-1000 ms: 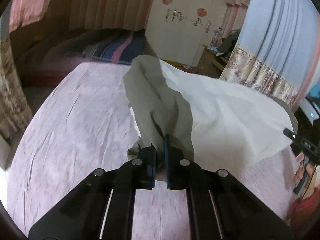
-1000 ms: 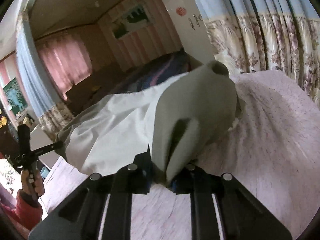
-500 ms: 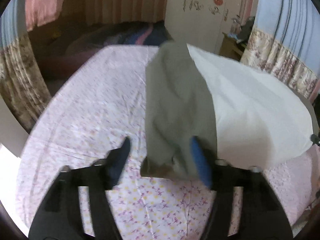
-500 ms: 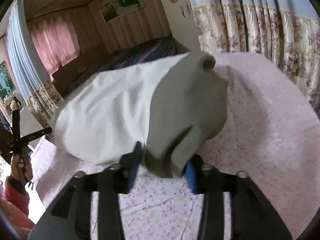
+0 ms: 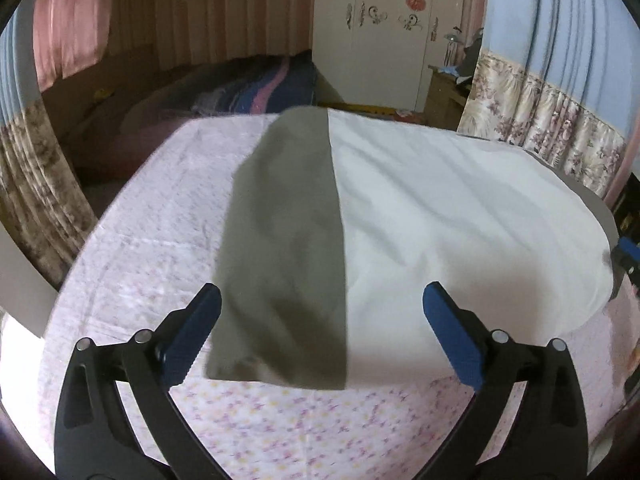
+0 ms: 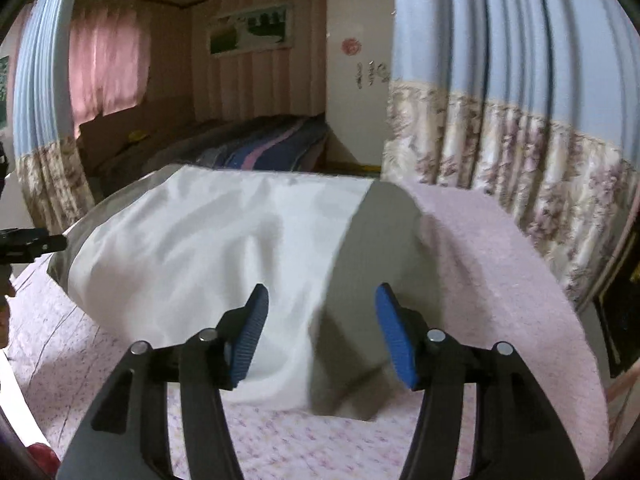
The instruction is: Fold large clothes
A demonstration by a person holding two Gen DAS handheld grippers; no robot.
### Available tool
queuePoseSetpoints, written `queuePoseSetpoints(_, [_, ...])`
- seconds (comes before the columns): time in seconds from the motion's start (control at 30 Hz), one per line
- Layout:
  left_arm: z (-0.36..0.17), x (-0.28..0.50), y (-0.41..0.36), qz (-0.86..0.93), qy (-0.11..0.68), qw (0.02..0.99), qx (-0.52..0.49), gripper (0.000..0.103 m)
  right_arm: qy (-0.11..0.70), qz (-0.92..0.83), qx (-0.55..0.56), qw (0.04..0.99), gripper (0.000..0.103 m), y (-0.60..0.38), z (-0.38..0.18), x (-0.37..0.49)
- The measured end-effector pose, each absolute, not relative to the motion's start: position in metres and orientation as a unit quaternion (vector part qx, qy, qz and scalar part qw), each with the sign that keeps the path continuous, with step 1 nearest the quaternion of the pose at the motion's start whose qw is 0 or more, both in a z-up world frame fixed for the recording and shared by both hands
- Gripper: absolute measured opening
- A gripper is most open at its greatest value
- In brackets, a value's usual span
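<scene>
A large white garment with grey side panels lies spread on the pink flowered bed sheet. Its grey left panel runs from the near edge to the far edge. My left gripper is open wide and empty, just above the garment's near edge. In the right wrist view the garment still billows, with the grey panel on its right. My right gripper is open and empty over the near edge. The other gripper's tip shows at the far left.
The bed sheet extends right of the garment. Flowered curtains hang at the right, a white wardrobe stands behind, and a striped quilt lies on another bed at the back.
Both grippers opened and let go of the garment's grey ends. The lifted, stretched garment dropped and spread onto the bed. Both grippers drew back slightly.
</scene>
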State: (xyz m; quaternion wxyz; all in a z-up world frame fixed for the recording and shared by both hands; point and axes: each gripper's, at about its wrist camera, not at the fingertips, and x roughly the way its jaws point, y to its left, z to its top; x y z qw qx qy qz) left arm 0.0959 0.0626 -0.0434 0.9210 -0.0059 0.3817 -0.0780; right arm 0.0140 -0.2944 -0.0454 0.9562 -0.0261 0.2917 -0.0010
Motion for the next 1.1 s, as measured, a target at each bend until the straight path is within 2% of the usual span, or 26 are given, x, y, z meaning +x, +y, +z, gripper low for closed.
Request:
queuePoseSetpoints(0.17, [-0.074,0.123,0.057,-0.068,0.427,0.902,-0.013,0.100,0.339,-0.007,-0.033,0.940,0.056,-0.313,-0.071,0.040])
queuePoseSetpoints(0.4, [-0.090,0.131,0.046,-0.058,0.427,0.902,0.002,0.100,0.373,0.010,-0.036,0.927,0.059,-0.332,-0.092,0.073])
queuePoseSetpoints(1.1, [-0.113,0.143,0.031,-0.041,0.446,0.892,0.058,0.100,0.374,-0.003,-0.028,0.927,0.060,-0.327,-0.100,0.076])
